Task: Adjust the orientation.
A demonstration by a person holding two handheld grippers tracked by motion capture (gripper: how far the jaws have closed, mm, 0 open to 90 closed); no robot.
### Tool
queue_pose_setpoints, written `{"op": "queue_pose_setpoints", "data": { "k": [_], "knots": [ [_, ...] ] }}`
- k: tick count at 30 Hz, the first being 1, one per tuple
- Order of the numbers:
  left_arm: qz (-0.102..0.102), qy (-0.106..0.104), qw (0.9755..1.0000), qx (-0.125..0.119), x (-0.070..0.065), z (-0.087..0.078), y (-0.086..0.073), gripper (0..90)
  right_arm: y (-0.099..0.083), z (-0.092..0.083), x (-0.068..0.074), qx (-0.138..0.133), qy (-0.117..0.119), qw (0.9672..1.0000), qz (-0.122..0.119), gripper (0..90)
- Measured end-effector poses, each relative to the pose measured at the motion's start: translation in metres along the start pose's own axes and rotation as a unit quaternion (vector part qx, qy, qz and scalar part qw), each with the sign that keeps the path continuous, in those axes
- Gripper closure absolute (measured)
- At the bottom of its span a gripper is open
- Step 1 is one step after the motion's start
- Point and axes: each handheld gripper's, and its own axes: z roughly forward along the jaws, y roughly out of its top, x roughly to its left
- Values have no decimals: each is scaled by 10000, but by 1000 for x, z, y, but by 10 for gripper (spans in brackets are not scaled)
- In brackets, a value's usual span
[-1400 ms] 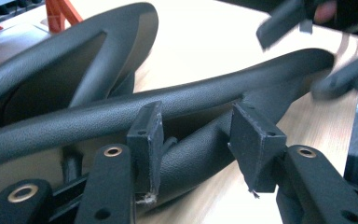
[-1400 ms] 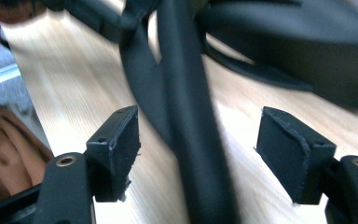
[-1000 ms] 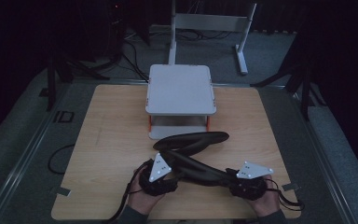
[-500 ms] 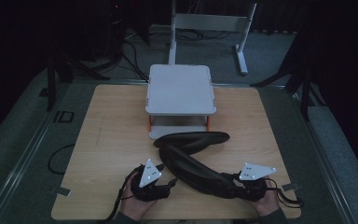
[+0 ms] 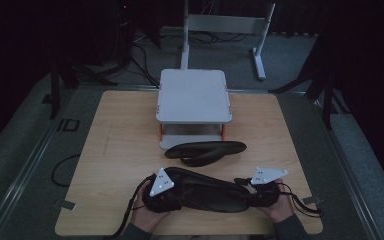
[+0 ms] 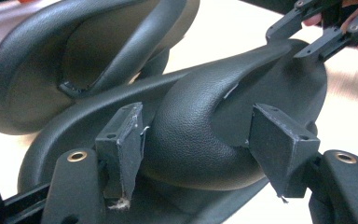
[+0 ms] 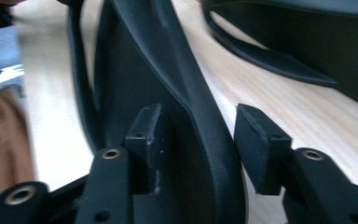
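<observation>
Two black leather-look moulded pieces lie on the wooden table (image 5: 120, 150). The far piece (image 5: 205, 151) (image 6: 51, 70) (image 7: 307, 42) rests in front of a grey stand. The near piece (image 5: 210, 192) stretches between my two grippers. My left gripper (image 5: 179, 198) (image 6: 200, 140) straddles its rounded bulge (image 6: 279, 79); its jaws have just been closing a little and stand wide, pads beside the bulge. My right gripper (image 5: 252, 197) (image 7: 198, 144) (image 6: 317, 35) has the piece's thin raised edge (image 7: 135, 70) between its jaws, which have just been opening; a slim gap shows at the right pad.
A grey two-level stand (image 5: 194, 95) with orange posts sits at the table's back centre. Cables trail from both grippers near the front edge. A dark floor with stand legs and cables surrounds the table.
The near piece has swung from a slant to nearly parallel with the table's front edge. My left hand has shifted slightly toward that edge. The right hand has stayed put.
</observation>
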Motion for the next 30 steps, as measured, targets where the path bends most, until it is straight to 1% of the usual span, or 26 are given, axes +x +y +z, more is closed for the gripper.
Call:
{"op": "queue_pose_setpoints", "data": {
  "k": [1,2,4,5,6,9,12,13,14,16,17,19,21,22,23,24,25,26,27,28,29,30],
  "knots": [
    [-35,-8,10000,2,1,1,1,366,1,1,-1,7,-88,10000,9,464],
    [-29,14,10000,2,2,2,1,370,1,2,-2,7,-134,9999,19,453],
    [11,79,10000,13,2,3,3,374,3,2,-5,-25,-312,9995,68,426],
    [11,79,10000,13,2,3,3,375,3,2,-5,-25,-312,9995,68,426],
    [61,171,9998,34,3,3,4,373,3,1,-7,-74,-389,9992,106,420],
    [70,227,9997,58,7,2,5,376,4,-2,-12,-166,-506,9985,160,415],
    [112,357,9993,61,11,1,5,376,5,-3,-19,-180,-652,9975,199,410],
    [112,357,9993,61,11,1,5,376,6,-3,-21,-188,-703,9971,222,407],
    [112,477,9988,41,16,0,6,376,6,-3,-24,-201,-745,9967,245,407],
    [152,640,9978,30,21,-1,9,376,7,-3,-28,-207,-822,9960,271,399],
    [152,640,9978,30,21,-1,9,376,8,-3,-31,-200,-881,9956,262,393],
    [217,882,9959,-28,30,-2,13,391,9,-3,-35,-189,-973,9948,240,383],
    [263,1108,9935,8,36,0,15,414,10,-3,-41,-186,-1102,9934,259,361],
    [261,1185,9926,9,41,1,17,421,10,-3,-44,-184,-1158,9927,289,358],
    [261,1185,9926,9,41,1,17,424,10,-3,-44,-184,-1158,9927,289,358],
    [290,1342,9905,12,47,4,18,425,9,-3,-52,-143,-1306,9908,339,334],
    [290,1342,9905,12,47,4,18,425,9,-2,-55,-118,-1403,9895,333,323],
    [301,1433,9892,39,54,7,20,425,9,-1,-59,-102,-1482,9883,344,316],
    [301,1433,9892,39,54,7,20,425,9,-1,-59,-102,-1482,9883,344,316],
    [318,1531,9877,68,59,11,21,425,8,0,-67,-97,-1556,9869,414,304],
    [318,1531,9877,68,59,11,21,424,8,0,-67,-97,-1556,9869,414,304],
    [346,1578,9868,104,62,15,23,423,6,2,-74,-92,-1615,9856,485,297]
  ]
}}
